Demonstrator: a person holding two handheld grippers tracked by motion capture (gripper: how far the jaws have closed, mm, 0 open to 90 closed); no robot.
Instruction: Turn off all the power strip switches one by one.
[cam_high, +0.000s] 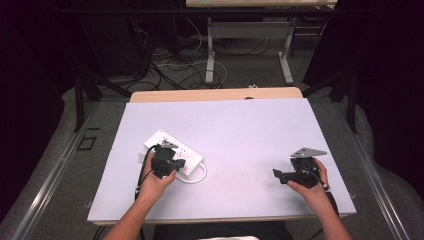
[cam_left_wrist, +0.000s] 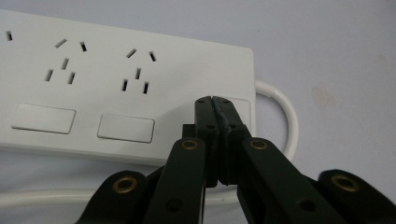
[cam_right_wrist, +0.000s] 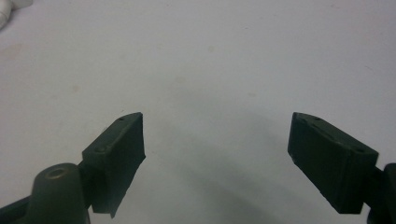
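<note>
You sit at a table (cam_high: 240, 130) covered by a pale grey-white sheet, with a hand-held gripper in each hand. A white power strip (cam_high: 165, 142) lies flat on the left half of the table, its long side running from far left toward near right, and its white cable (cam_high: 197, 176) loops out from the near right end.

Your left gripper (cam_left_wrist: 214, 99) is over the near right end of the power strip. Its two black jaws are pressed fully together with nothing between them, and their tips rest on or just above a small square button at that end of the strip; you cannot tell from the views whether they touch it. In the left gripper view, two sets of sockets and two rectangular switches lie to the left of the tips.

Your right gripper (cam_right_wrist: 215, 140) is on the near right part of the table, well apart from the strip. Its jaws stand wide apart above the bare sheet and hold nothing.
</note>
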